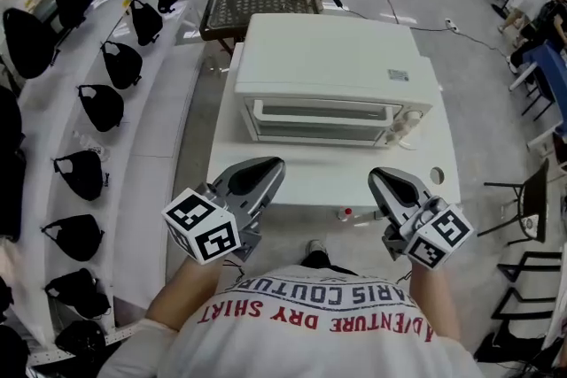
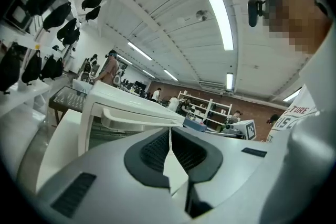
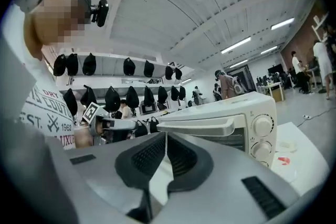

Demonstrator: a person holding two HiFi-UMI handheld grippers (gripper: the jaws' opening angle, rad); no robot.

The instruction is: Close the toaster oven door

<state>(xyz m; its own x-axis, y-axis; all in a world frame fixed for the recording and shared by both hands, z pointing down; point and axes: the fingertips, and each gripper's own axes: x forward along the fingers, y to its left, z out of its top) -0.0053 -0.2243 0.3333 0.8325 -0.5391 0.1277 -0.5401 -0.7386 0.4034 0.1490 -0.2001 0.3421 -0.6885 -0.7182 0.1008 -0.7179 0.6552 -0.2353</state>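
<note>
The white toaster oven [image 1: 332,71] stands mid-desk [image 1: 301,183]. Its glass door [image 1: 319,121] is shut flush, with the handle along its top and pale knobs [image 1: 409,127] at its right. On its near side, the left gripper [image 1: 273,165] and right gripper [image 1: 376,177] hover, jaws closed on nothing.

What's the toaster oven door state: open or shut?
Shut. The toaster oven door stands upright, flush with the front, handle on top.

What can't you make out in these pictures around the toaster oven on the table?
- Head view: inside of the toaster oven, dim behind its door glass.
- Head view: label on its top, too small to read.
- Right gripper view: markings round the knobs, too small.
- Head view: small red-marked item near the table edge, too small to identify.
</note>
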